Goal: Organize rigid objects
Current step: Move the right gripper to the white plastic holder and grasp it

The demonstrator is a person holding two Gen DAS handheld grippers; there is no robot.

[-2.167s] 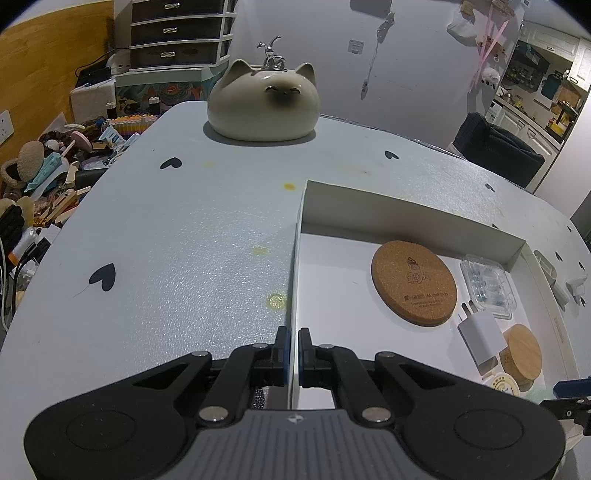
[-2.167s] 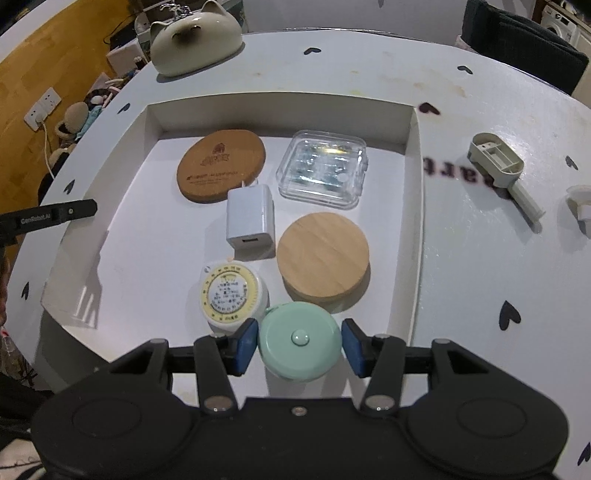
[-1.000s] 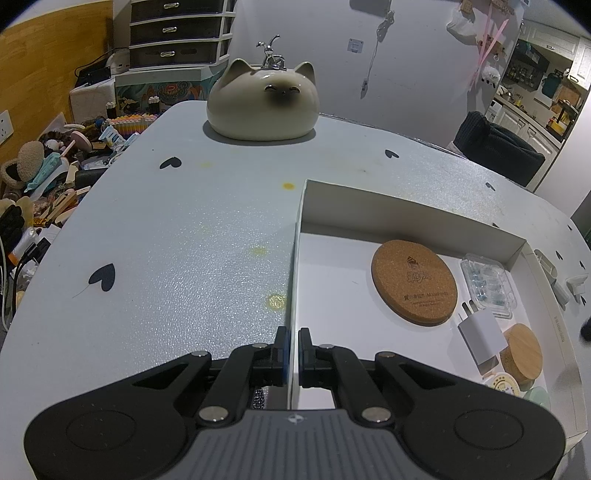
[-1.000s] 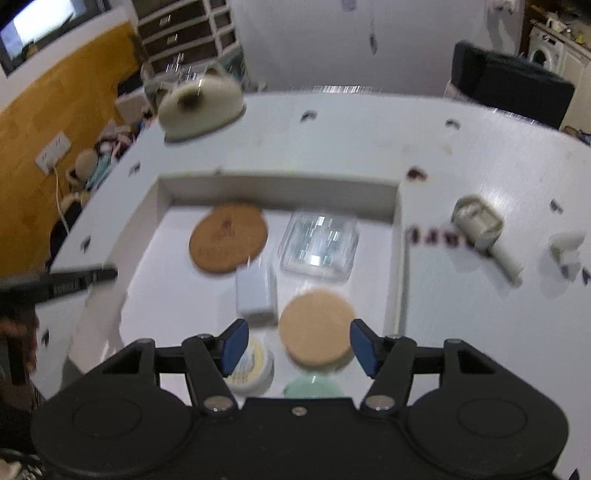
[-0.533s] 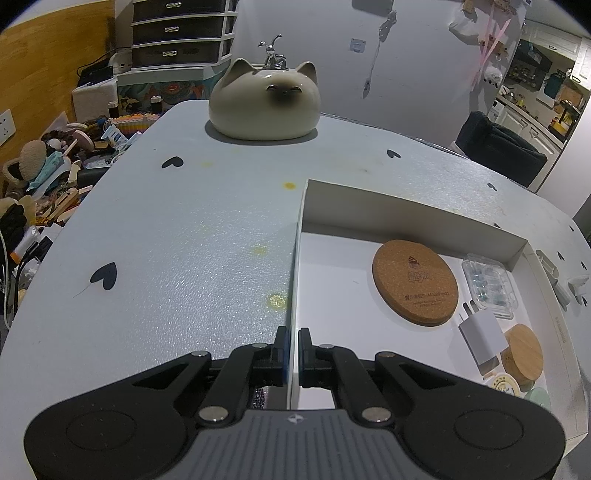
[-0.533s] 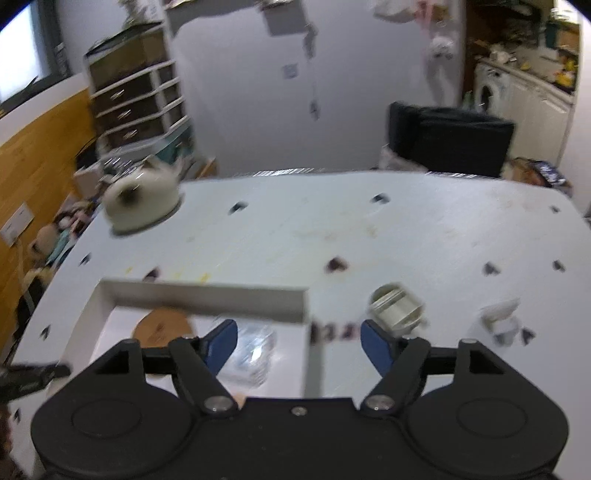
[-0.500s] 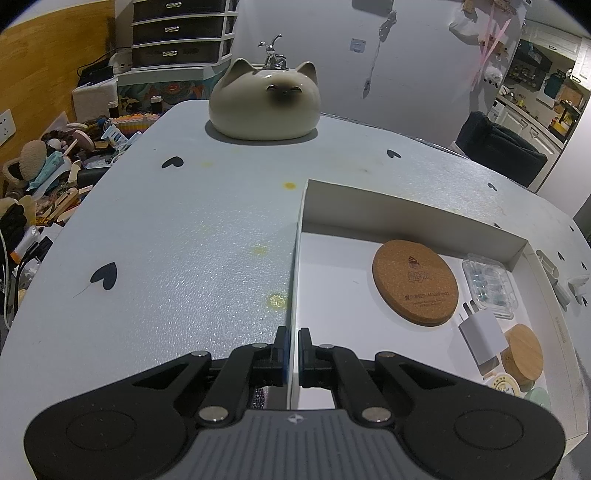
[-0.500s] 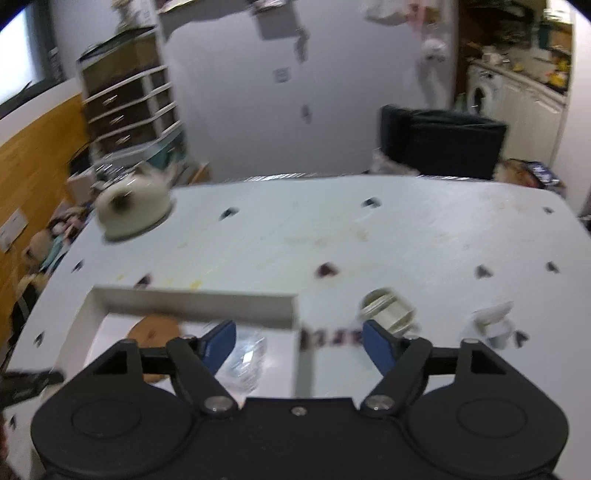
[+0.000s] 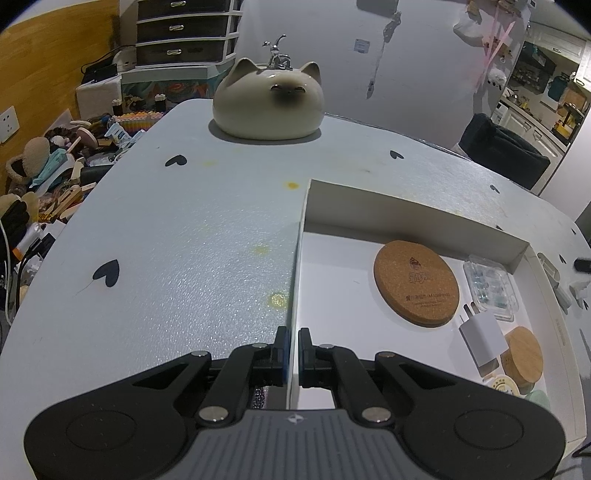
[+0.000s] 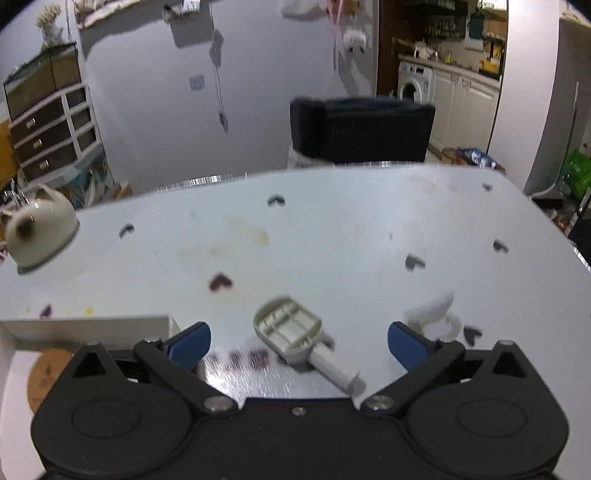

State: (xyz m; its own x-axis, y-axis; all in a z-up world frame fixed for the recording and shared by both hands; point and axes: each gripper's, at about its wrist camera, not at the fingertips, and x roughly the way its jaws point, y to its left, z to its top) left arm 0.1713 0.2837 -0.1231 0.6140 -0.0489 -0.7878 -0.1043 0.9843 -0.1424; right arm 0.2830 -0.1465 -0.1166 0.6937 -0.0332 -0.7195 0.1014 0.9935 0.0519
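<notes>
- The left hand-held gripper [image 9: 291, 349] was clamped on the near wall of a white box [image 9: 406, 212] on the pale desk [image 9: 177, 236].
- The box held a cork coaster [image 9: 415, 282], a clear case [image 9: 489, 290], a white charger [image 9: 484, 341] and a wooden lid [image 9: 522, 354].
- The right hand-held gripper [image 10: 298, 341] had just been opening and stood wide, empty, above a grey plastic scoop [image 10: 295, 334] lying on the desk outside the box, with a small white piece [image 10: 434, 314] near it.
- A cat-shaped pot [image 9: 269, 105] sat at the far edge; drawers [image 9: 184, 31] and a dark chair [image 10: 360, 127] stood beyond.
</notes>
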